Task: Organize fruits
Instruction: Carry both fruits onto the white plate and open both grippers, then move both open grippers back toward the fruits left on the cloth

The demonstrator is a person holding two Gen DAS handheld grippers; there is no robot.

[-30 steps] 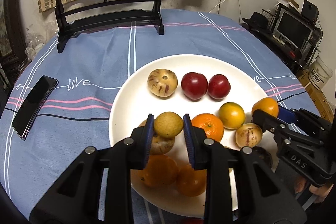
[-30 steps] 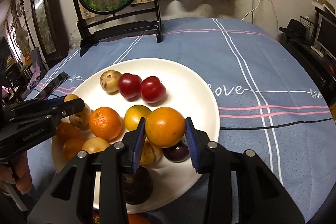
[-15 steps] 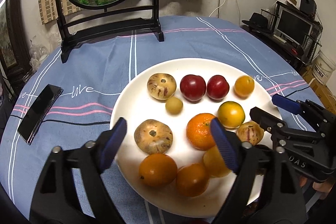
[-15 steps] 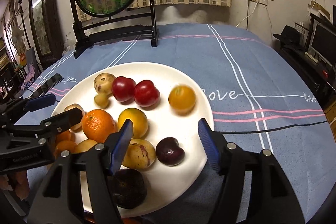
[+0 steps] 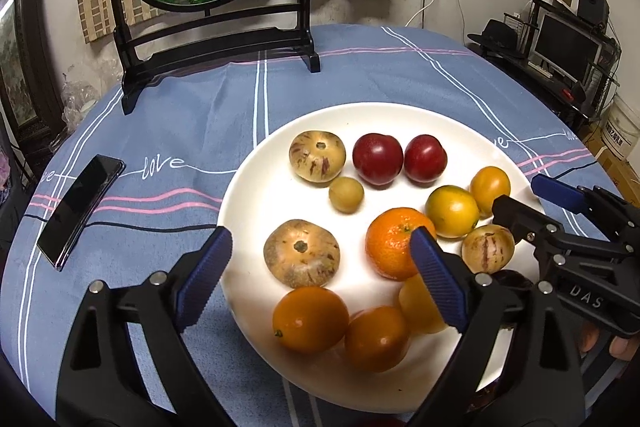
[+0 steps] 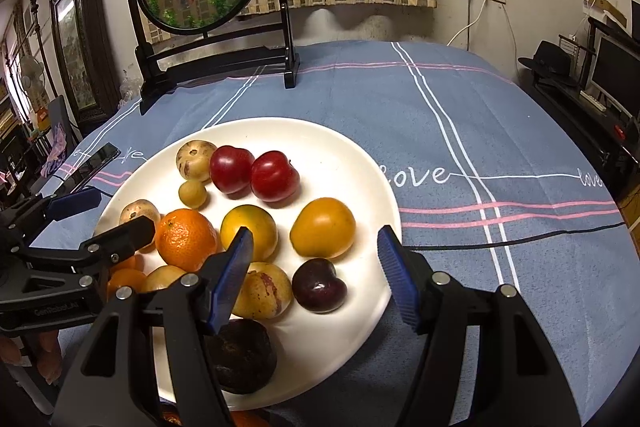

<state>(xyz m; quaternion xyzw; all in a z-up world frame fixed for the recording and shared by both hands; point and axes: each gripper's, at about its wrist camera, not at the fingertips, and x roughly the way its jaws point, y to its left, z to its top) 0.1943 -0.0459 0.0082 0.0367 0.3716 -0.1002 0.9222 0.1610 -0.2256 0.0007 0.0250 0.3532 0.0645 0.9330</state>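
Note:
A white plate on the blue tablecloth holds several fruits: two red plums, striped pale melons, a small tan fruit, a mandarin, and yellow-orange fruits. A dark plum lies near the plate's front. My left gripper is open and empty above the plate's near edge. My right gripper is open and empty over the plate's right front; it also shows in the left wrist view.
A black phone lies on the cloth left of the plate. A round goldfish screen on a black stand stands at the table's back. A black cable runs across the cloth at right. Shelves with a monitor are beyond the table.
Both grippers opened: the left let go of the small tan fruit, the right of the yellow-orange fruit. Both fruits now lie on the plate. Both grippers have drawn back a little.

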